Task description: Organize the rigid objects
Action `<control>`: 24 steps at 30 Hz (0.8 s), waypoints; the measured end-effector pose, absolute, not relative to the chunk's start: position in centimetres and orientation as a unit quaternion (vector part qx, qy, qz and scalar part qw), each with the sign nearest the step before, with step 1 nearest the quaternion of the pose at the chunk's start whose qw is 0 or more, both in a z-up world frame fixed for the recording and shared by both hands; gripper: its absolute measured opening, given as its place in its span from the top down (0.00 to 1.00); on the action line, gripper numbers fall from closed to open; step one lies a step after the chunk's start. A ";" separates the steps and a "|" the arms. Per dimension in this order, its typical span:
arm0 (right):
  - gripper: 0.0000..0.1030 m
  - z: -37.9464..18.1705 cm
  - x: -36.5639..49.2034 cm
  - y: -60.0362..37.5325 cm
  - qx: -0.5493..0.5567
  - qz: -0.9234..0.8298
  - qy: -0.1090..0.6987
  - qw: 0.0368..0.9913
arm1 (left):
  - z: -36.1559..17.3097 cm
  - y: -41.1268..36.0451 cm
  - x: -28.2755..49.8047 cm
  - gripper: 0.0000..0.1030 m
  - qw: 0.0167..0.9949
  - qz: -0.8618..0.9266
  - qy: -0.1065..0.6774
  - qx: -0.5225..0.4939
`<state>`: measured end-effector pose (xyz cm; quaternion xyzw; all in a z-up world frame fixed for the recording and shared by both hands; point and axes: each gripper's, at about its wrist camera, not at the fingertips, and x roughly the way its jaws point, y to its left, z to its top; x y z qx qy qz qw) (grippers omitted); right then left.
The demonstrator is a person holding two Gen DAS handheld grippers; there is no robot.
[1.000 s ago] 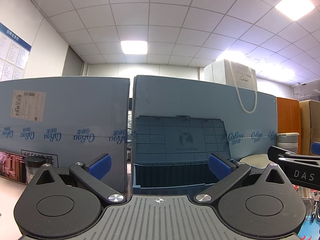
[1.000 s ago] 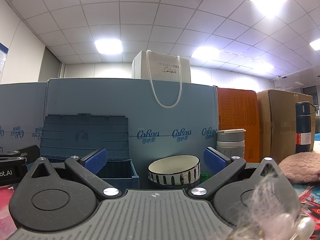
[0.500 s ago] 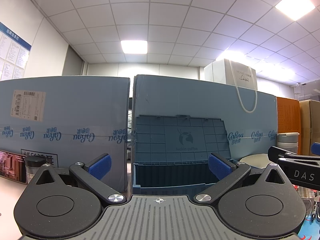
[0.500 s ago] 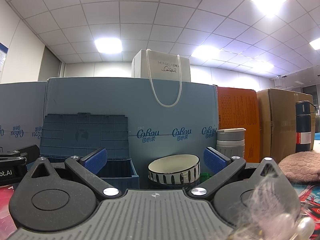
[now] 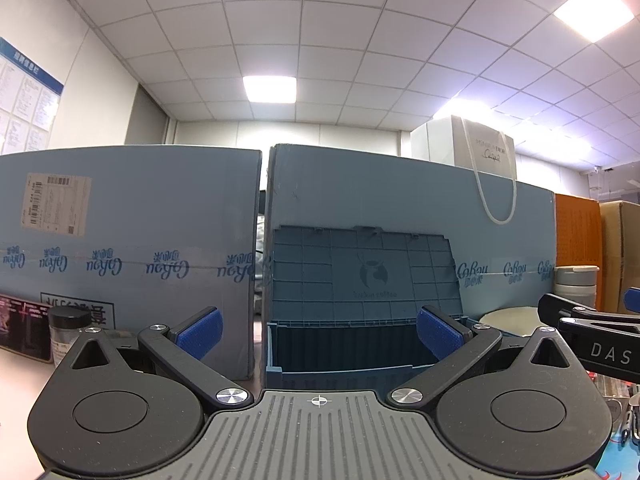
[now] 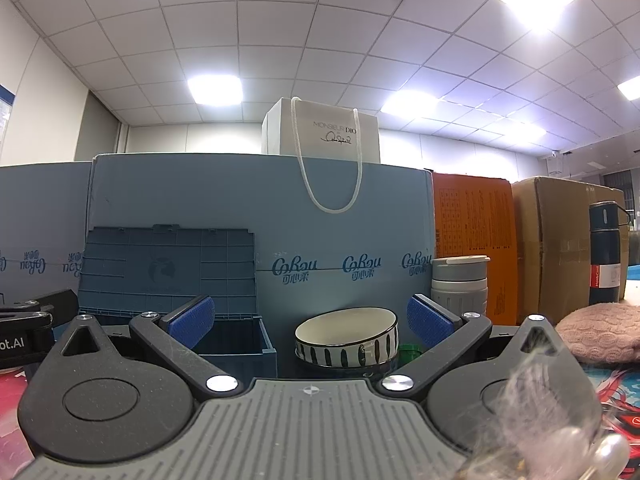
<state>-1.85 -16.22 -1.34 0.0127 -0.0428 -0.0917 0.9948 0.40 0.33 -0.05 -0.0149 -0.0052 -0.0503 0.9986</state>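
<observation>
A: Which step? Both tongs spread wide, empty; nothing picked yet, I judge.
B: Striped bowl (image 6: 346,336) sits straight ahead between right tongs (image 6: 308,322); open blue crate (image 5: 348,344) ahead of left tongs (image 5: 318,330); next, close on bowl's rim.

A tiled ceiling (image 5: 320,20) is lit by recessed light panels (image 5: 269,89). A white wall (image 5: 92,92) carries a blue-edged notice board (image 5: 24,100) at left. Blue cartons (image 6: 256,208) are stood as a backdrop, with orange (image 6: 472,216) and brown boxes (image 6: 560,240) beside them.
</observation>
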 end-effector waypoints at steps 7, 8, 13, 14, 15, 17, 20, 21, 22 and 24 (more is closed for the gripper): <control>0.00 -1.2 -2.5 -16.8 0.035 -0.107 -0.049 0.992 | 0.0 0.3 0.0 0.00 0.999 -0.048 -0.010 -0.017; 0.00 -1.2 -2.7 -16.8 0.038 -0.115 -0.049 0.991 | 0.2 0.0 -0.1 0.00 0.999 -0.047 -0.014 -0.010; 0.00 -0.1 -4.0 -18.0 0.057 -0.125 -0.046 0.990 | 1.9 -1.2 -0.5 0.00 0.993 -0.114 -0.001 -0.021; 0.00 0.2 -4.4 -18.7 0.068 -0.124 -0.044 0.989 | 2.4 -1.6 -0.3 0.00 0.989 -0.142 0.011 -0.026; 0.00 0.6 -4.8 -19.4 0.079 -0.126 -0.040 0.988 | 2.9 -2.2 -0.1 0.00 0.985 -0.167 0.026 -0.026; 0.00 1.2 -5.2 -21.1 0.095 -0.128 -0.018 0.987 | 3.6 -3.3 0.2 0.00 0.976 -0.210 0.056 -0.031; 0.00 2.1 -5.7 -24.1 0.138 -0.131 0.038 0.981 | 4.0 -4.6 1.3 0.00 0.956 -0.261 0.123 -0.053; 0.00 2.2 -5.6 -25.1 0.152 -0.136 0.061 0.977 | 4.0 -5.0 1.9 0.00 0.948 -0.275 0.147 -0.064; 0.00 2.3 -5.6 -26.1 0.165 -0.142 0.083 0.973 | 3.9 -5.4 2.4 0.00 0.940 -0.285 0.174 -0.072; 0.00 2.2 -5.2 -27.7 0.177 -0.150 0.127 0.964 | 3.7 -6.4 3.2 0.00 0.926 -0.299 0.219 -0.066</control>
